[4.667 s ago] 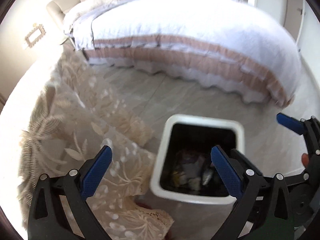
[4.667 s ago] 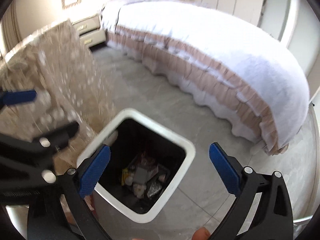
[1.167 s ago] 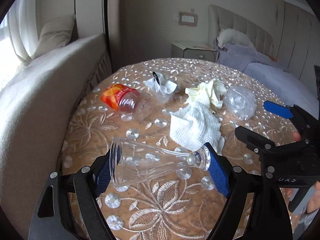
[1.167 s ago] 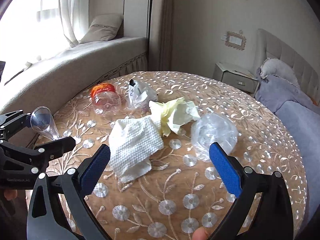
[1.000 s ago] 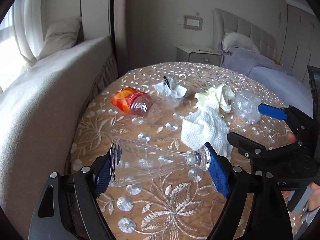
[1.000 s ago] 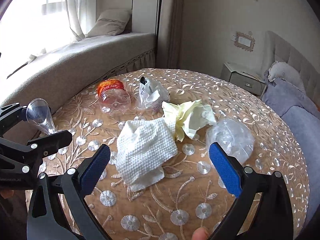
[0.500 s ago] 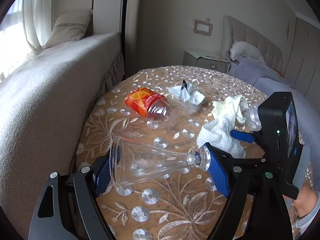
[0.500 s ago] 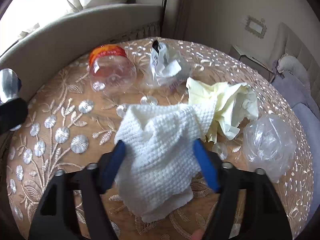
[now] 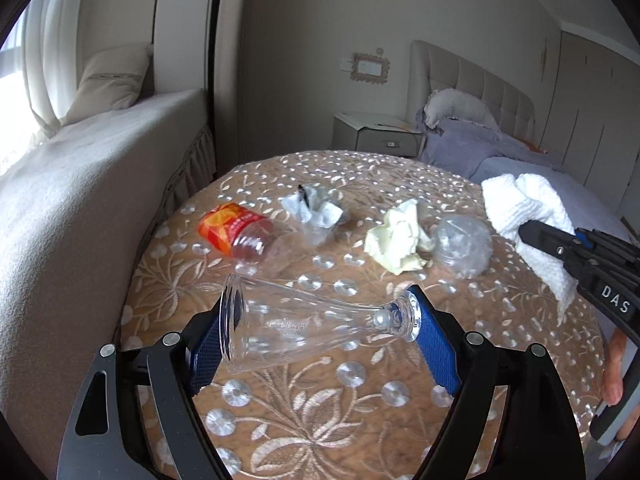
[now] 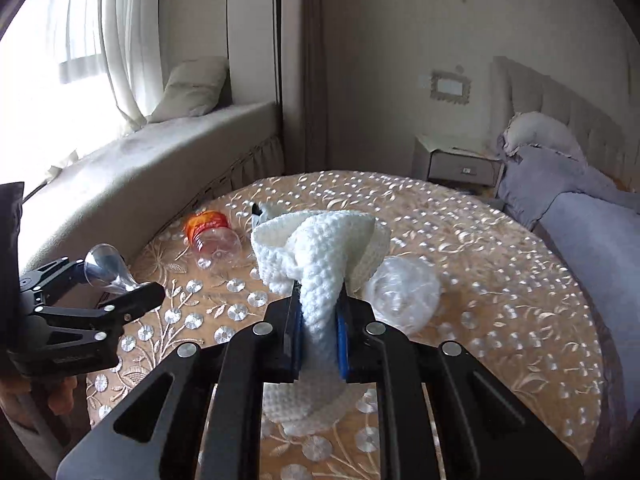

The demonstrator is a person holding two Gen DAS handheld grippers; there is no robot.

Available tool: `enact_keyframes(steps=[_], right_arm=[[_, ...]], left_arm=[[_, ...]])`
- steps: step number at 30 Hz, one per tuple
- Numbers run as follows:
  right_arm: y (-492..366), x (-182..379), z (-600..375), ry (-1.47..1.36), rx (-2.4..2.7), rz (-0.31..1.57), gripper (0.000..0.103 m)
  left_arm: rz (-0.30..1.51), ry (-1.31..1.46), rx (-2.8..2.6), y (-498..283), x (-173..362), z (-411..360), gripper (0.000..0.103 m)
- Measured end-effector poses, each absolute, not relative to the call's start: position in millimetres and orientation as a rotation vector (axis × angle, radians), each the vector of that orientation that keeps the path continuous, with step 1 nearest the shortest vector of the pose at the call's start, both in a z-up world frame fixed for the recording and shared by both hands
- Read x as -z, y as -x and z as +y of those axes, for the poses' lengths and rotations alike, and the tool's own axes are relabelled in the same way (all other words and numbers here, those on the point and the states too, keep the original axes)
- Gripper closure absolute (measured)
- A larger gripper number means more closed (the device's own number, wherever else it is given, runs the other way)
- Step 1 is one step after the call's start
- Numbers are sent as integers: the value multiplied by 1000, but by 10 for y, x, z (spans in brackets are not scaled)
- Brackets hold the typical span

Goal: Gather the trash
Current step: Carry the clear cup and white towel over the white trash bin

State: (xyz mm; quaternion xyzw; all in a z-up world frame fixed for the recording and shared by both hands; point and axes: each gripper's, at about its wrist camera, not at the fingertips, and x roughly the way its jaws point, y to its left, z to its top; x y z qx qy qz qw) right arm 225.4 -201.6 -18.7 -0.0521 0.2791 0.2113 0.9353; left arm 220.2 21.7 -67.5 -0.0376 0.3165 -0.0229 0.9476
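Right gripper (image 10: 318,330) has just closed on napkin (image 10: 320,252).

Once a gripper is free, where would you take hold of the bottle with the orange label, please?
Across its labelled middle, I'd judge, coming from above: the bottle lies on its side on the table, so its round flanks are exposed and nothing crowds them.

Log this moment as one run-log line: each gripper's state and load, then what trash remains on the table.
left gripper: shut on clear plastic cup | right gripper: just closed on white paper towel | table: orange-label bottle, yellow tissue, clear wrap, grey wrapper
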Motion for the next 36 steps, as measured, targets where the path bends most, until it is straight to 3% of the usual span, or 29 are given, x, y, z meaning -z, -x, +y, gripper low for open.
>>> enact_keyframes(steps=[20, 36], right_arm=[[-1075, 155, -3821, -5, -58, 465, 88], [-435, 522, -5038, -111, 240, 485, 88]], left_arm=[[580, -111, 482, -1801, 492, -1885, 22], [638, -316, 793, -1395, 912, -3665, 22]])
